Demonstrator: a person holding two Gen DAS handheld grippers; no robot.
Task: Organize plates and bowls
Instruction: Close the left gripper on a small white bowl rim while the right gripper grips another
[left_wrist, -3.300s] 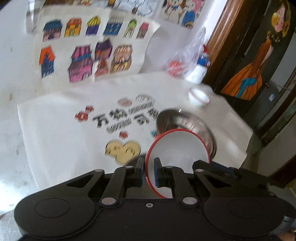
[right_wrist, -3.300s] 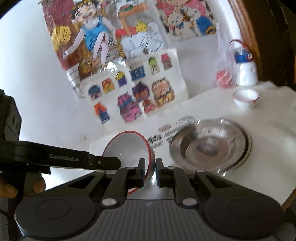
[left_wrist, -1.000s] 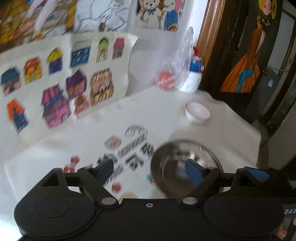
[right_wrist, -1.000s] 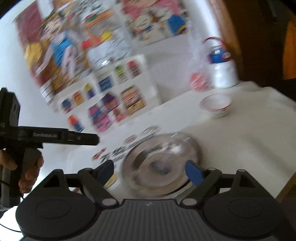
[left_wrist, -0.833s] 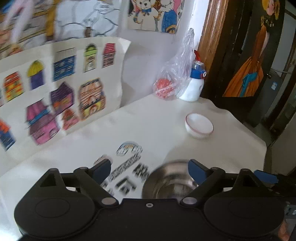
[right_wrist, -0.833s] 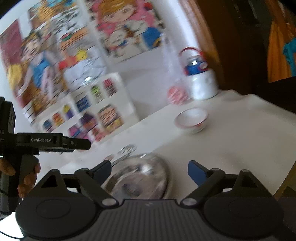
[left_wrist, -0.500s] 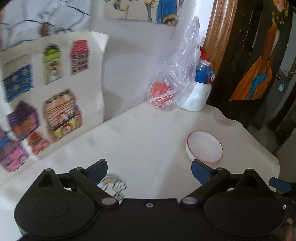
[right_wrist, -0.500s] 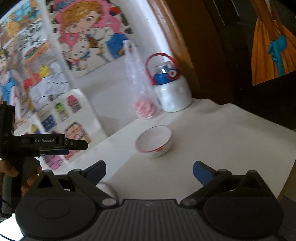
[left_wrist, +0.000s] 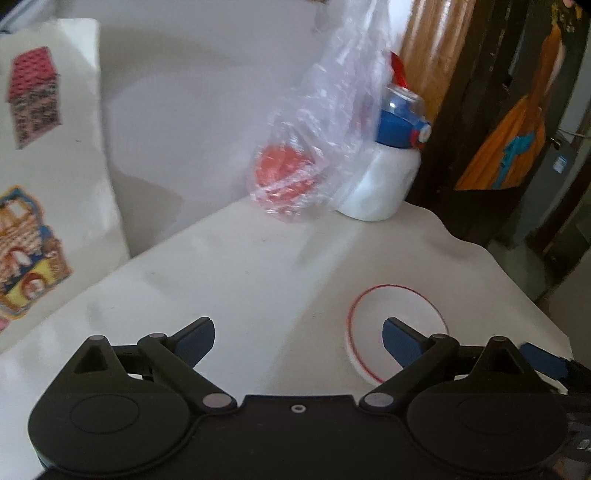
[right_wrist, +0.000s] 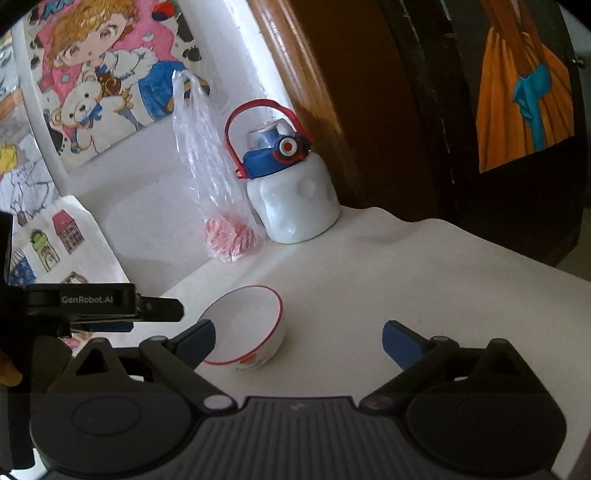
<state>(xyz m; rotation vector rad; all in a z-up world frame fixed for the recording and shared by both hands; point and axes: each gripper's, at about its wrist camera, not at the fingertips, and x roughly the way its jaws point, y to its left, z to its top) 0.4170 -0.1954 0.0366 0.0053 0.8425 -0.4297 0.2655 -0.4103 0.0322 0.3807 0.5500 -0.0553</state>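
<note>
A small white bowl with a red rim (left_wrist: 388, 306) stands upright on the white table (left_wrist: 240, 266), near its right end. My left gripper (left_wrist: 298, 339) is open, its right finger (left_wrist: 400, 338) overlapping the bowl's near side. In the right wrist view the same bowl (right_wrist: 247, 325) sits just beyond the left finger (right_wrist: 197, 341) of my open right gripper (right_wrist: 300, 341). Nothing is between either gripper's fingers. The left gripper (right_wrist: 162, 310) reaches in from the left, close to the bowl's rim, with a hand partly showing behind it.
A clear plastic bag (left_wrist: 314, 147) holding something red and a white bottle with a blue lid (right_wrist: 291, 195) stand against the wall behind the bowl. The table edge (left_wrist: 517, 295) drops off on the right, next to a dark door. Drawings hang on the wall at left.
Both grippers, earlier shut on a red-rimmed bowl, are now open and have moved right and forward to the small bowl. The steel plate has passed out of view.
</note>
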